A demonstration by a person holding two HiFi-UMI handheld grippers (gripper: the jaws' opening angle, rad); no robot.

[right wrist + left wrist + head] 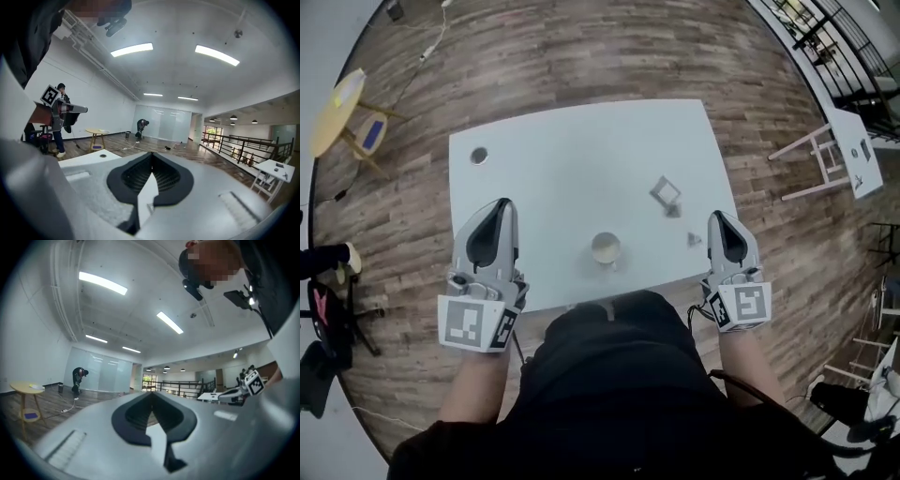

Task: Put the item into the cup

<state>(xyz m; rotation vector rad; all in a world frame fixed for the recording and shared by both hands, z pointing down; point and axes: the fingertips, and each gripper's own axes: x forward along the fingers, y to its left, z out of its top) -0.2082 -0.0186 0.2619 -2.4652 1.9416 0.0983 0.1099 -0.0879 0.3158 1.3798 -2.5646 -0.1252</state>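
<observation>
You're holding the left hand-held gripper (499, 212) and the right hand-held gripper (718, 223) closed, both empty.
They're hovering at the near edge of the surface (553, 159), flanking the cup (606, 248). The grey item (666, 191) is sitting on the surface beyond and right of the cup, apart from it.

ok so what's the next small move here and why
Probably open the right gripper and tip it down toward the small grey piece just ahead of it on the table. Its jaws are shut on nothing and it looks out across the room rather than at the table. The piece lies close to the cup, so nothing has been picked up yet.
</observation>
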